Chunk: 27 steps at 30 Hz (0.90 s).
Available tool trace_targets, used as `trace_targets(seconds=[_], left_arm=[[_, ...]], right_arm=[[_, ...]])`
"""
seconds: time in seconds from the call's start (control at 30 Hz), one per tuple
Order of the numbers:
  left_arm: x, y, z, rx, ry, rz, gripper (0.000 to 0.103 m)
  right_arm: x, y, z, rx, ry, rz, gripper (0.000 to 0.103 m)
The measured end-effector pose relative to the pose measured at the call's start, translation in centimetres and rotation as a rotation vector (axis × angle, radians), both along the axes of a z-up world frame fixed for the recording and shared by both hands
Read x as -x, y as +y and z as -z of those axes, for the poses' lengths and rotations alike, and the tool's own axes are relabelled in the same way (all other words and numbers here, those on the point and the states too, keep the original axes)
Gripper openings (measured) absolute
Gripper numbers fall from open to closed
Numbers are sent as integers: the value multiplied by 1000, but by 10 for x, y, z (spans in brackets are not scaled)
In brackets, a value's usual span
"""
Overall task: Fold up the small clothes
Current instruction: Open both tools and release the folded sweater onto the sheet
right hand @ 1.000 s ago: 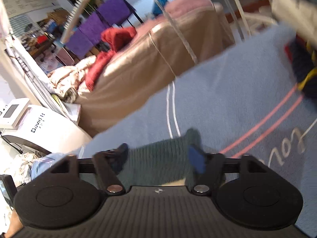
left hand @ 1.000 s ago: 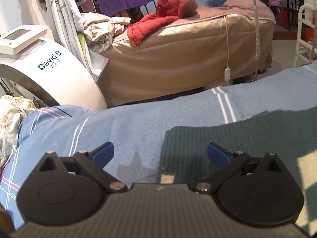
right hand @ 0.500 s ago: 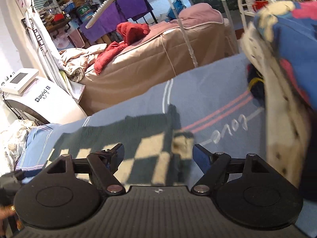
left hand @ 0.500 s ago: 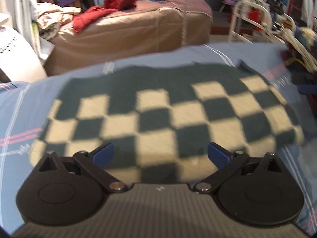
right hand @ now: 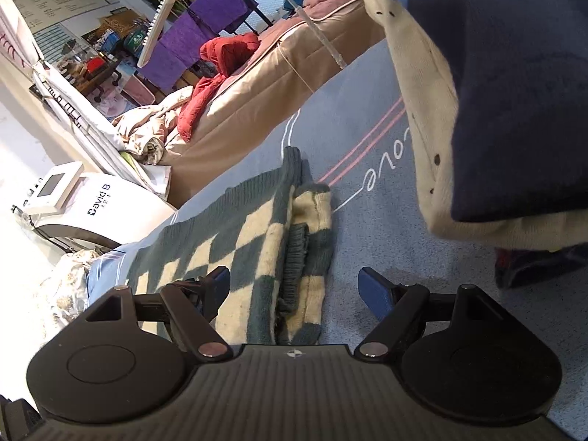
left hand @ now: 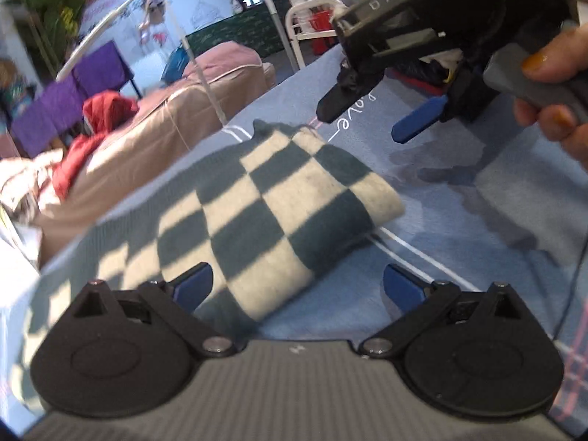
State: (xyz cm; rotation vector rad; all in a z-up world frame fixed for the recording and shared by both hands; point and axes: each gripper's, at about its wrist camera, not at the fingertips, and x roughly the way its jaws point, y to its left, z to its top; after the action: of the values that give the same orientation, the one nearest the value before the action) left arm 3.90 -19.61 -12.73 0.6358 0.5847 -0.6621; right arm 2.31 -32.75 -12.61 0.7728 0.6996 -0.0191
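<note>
A green and cream checkered knit garment (left hand: 264, 202) lies folded on the blue bed sheet (left hand: 459, 220); it also shows in the right wrist view (right hand: 257, 235), with a ribbed cuff on top. My left gripper (left hand: 297, 288) is open and empty, just above the garment's near edge. My right gripper (right hand: 294, 286) is open and empty over the garment's right folded edge. It also shows in the left wrist view (left hand: 382, 121), held by a hand above the sheet beyond the garment.
A pile of clothes, cream and dark blue (right hand: 496, 110), stands on the sheet at the right. A tan-covered bed (right hand: 279, 73) with a red garment (right hand: 220, 58) stands behind. A white machine (right hand: 88, 202) is at the left.
The garment's right part has been folded over to the left, so it lies narrower. Both grippers have let go and pulled back; the left wrist view has swung toward the right gripper.
</note>
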Motion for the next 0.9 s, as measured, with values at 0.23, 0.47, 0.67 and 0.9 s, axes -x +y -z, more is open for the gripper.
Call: trace_targets(seconds=[0.23, 0.47, 0.67, 0.9], left_arm=[[-5, -26, 21, -117, -97, 114, 90], [1, -60, 34, -168, -187, 234, 76], [-22, -73, 33, -137, -114, 195, 62], [-32, -73, 33, -90, -70, 162, 44]], right_arm=[[-4, -5, 10, 2, 25, -22, 103], [-30, 3, 3, 63, 35, -20, 103], [-66, 0, 18, 53, 126, -17, 103], [-86, 3, 26, 4, 81, -69, 103]])
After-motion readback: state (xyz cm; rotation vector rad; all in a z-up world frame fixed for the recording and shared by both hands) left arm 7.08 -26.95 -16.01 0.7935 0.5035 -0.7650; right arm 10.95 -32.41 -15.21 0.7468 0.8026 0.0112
